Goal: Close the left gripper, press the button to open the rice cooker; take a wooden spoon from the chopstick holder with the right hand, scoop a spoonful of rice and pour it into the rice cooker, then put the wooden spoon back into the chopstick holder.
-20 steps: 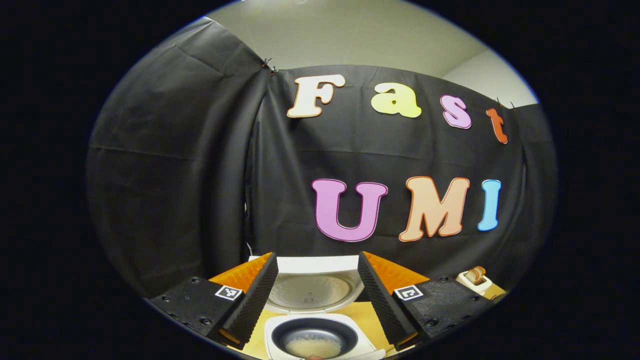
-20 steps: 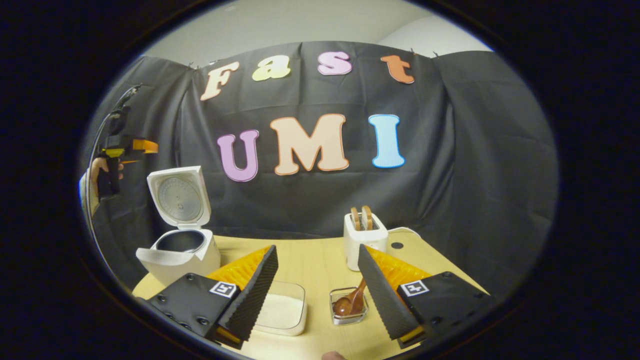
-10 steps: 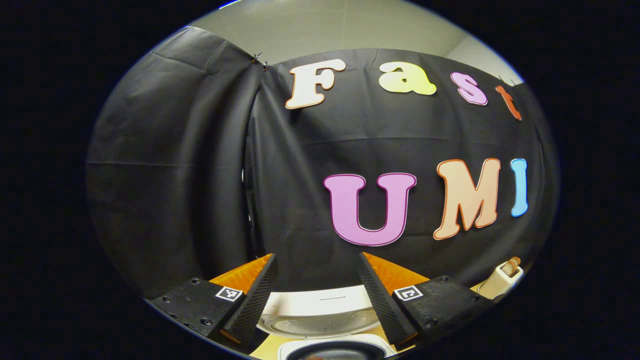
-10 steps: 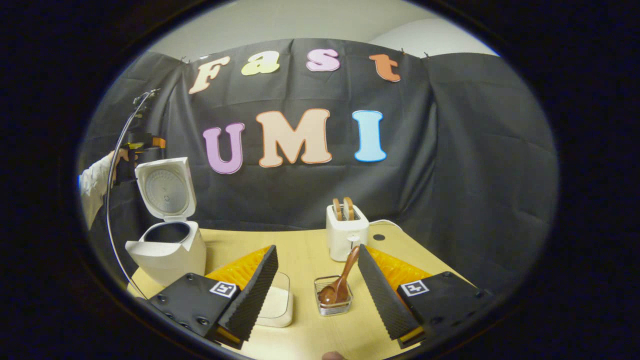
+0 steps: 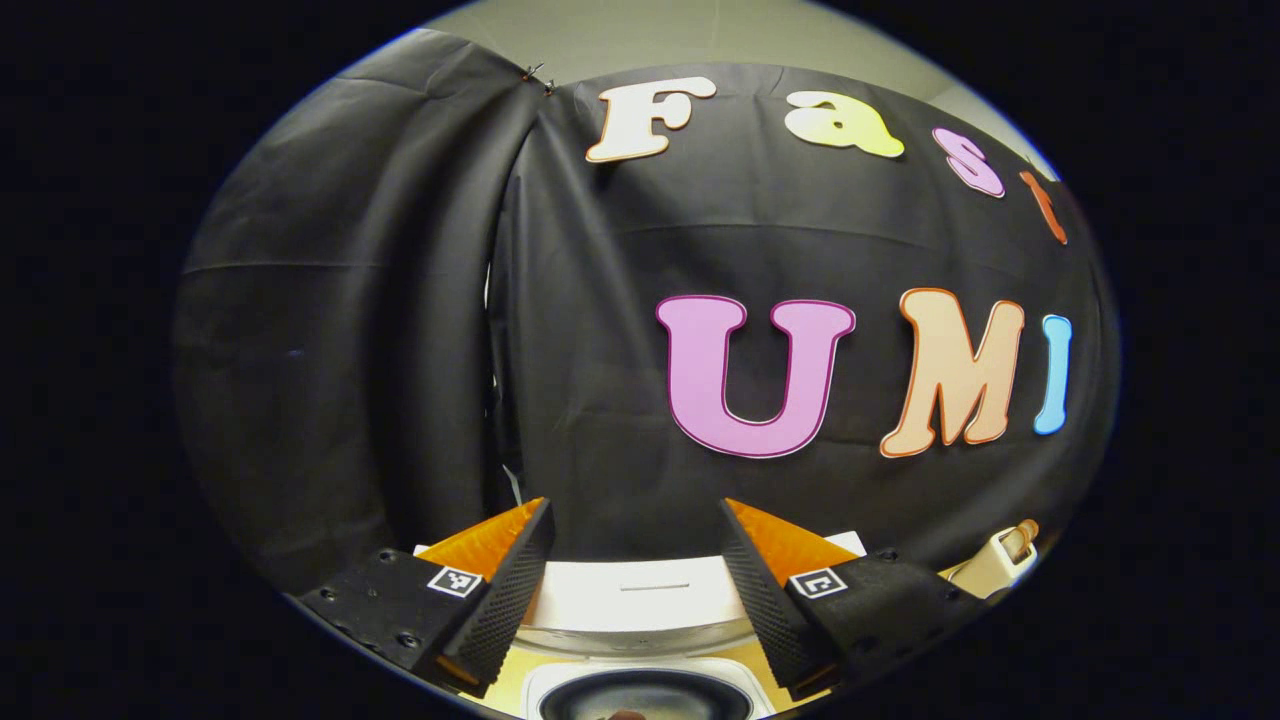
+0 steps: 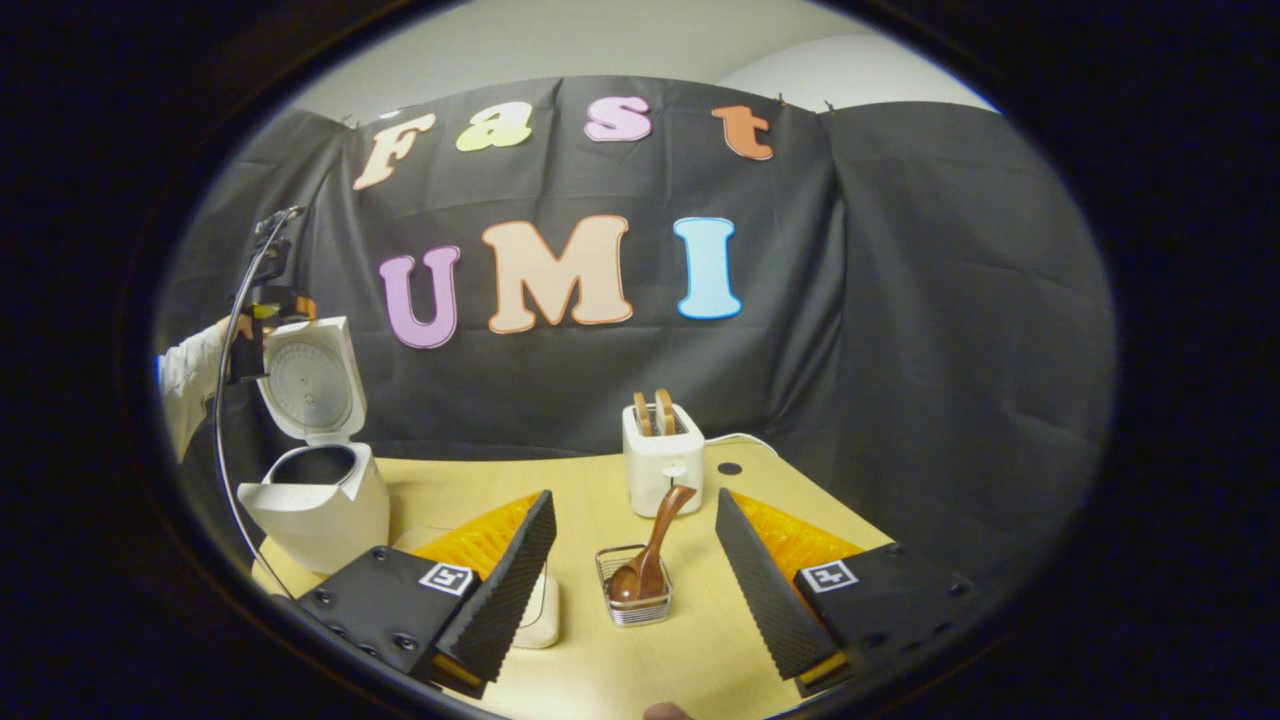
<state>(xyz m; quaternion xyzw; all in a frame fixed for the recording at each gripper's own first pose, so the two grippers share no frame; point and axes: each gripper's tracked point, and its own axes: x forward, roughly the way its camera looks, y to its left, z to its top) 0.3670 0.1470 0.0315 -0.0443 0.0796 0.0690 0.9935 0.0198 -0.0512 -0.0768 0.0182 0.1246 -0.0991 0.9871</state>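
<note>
The white rice cooker [image 6: 318,505] stands open at the table's left, lid [image 6: 305,380] raised. In the left gripper view that lid [image 5: 635,600] and the dark inner pot [image 5: 640,700] lie below my open left gripper [image 5: 635,505]. A hand holds the left gripper [image 6: 268,308] at the lid's top edge. A wooden spoon [image 6: 652,545] rests bowl down in a small clear holder [image 6: 632,600], its handle leaning up and right. My right gripper [image 6: 633,500] is open, above and short of the spoon, with nothing between its fingers.
A white box [image 6: 662,470] with two wooden handles sticking out stands behind the spoon; it is also at the right edge of the left gripper view [image 5: 1000,558]. A white rice container [image 6: 538,612] is half hidden behind my right gripper's left finger. The wooden table [image 6: 700,650] ends at the black cloth.
The left gripper has risen and shifted toward the raised lid, so the pot has sunk in its view. The right gripper has swung right; the spoon now shows between its fingers.
</note>
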